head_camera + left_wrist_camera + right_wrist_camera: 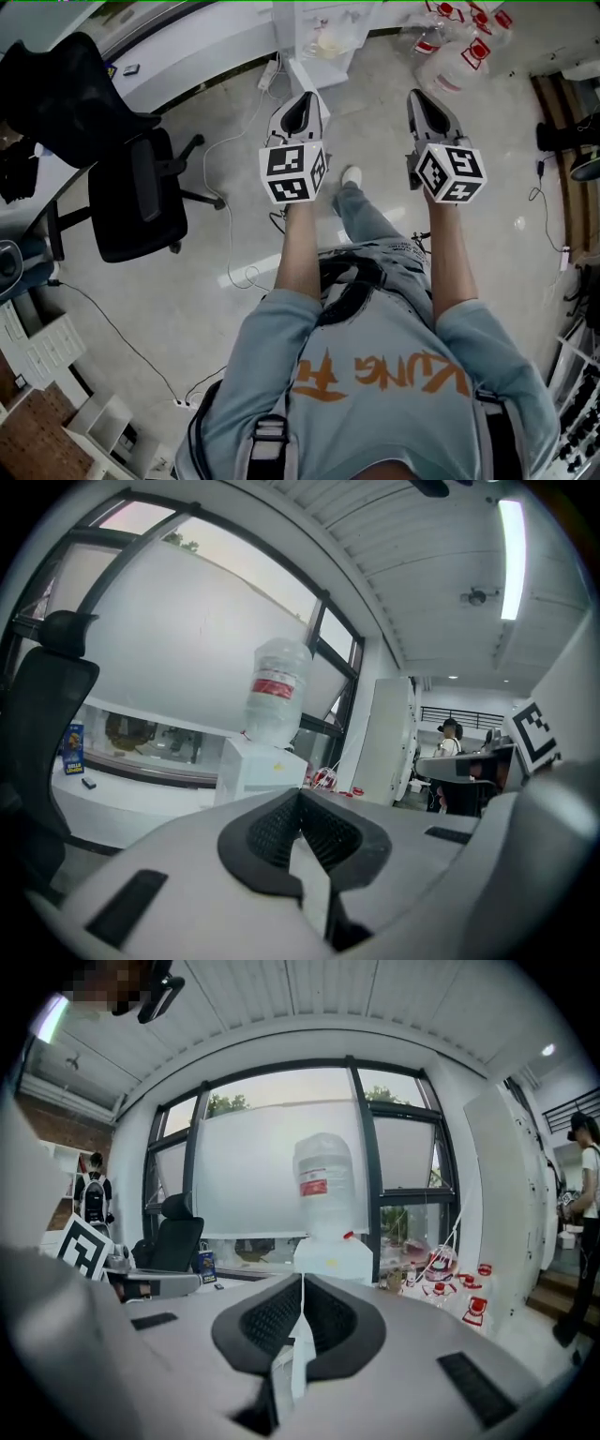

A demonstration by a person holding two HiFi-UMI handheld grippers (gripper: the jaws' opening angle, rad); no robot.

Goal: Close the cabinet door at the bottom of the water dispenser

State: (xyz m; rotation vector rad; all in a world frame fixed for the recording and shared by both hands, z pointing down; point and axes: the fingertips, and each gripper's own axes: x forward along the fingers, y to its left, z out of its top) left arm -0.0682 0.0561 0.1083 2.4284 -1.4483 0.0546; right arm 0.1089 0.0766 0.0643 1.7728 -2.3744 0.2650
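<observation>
Our left claw (pixel 302 103) and right claw (pixel 422 101) closed empty, we face the distant white bottle-topped water dispenser (pixel 333 1258); door-closing seemingly not begun.

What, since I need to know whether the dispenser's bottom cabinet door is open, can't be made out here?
1. Left gripper view: the lower part of the water dispenser, door included, is hidden behind the left gripper.
2. Right gripper view: likewise hidden behind the right gripper; only its top and bottle show.
3. Head view: dispenser seen from above, small, near the top edge; door state unclear.
4. Print on the label: too small in every view.
</observation>
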